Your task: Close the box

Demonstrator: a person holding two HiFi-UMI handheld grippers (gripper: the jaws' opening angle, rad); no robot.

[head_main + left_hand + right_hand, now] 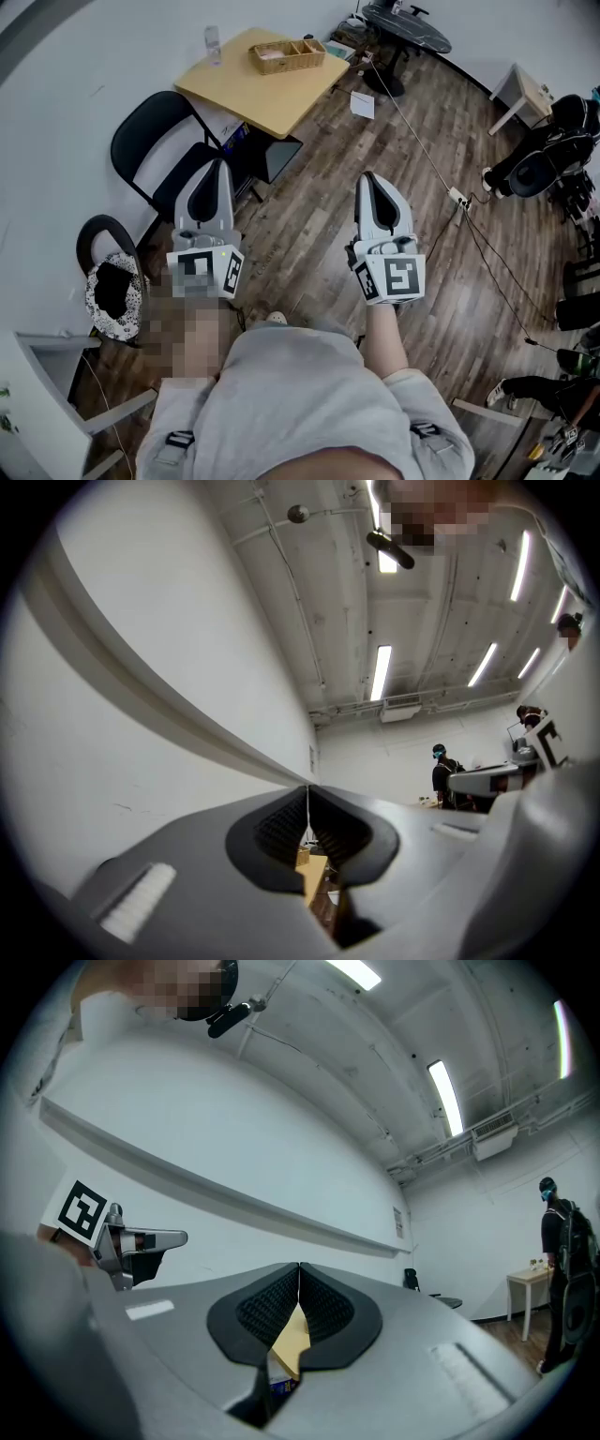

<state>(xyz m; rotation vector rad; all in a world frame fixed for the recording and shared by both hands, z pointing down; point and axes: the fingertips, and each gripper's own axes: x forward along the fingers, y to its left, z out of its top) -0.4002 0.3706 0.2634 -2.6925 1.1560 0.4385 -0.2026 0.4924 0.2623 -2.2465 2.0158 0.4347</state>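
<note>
The box [287, 54] is an open wooden one with compartments. It stands on a light wooden table [246, 94] at the far side of the room, well ahead of both grippers. My left gripper [218, 169] is held in the air over the floor, jaws together, with nothing in them. My right gripper [369, 180] is level with it and also shut and empty. In the left gripper view the jaws [307, 794] meet at the tip, and a strip of the table [315, 876] shows below them. The right gripper [299, 1269] likewise frames the table [292, 1340].
A black chair [161, 142] stands left of the table, and a cushioned chair [112, 286] is nearer. A cable and power strip [457, 197] cross the wooden floor. Office chairs [553, 150] and a small white table [520, 92] are on the right. A person [562, 1269] stands far off.
</note>
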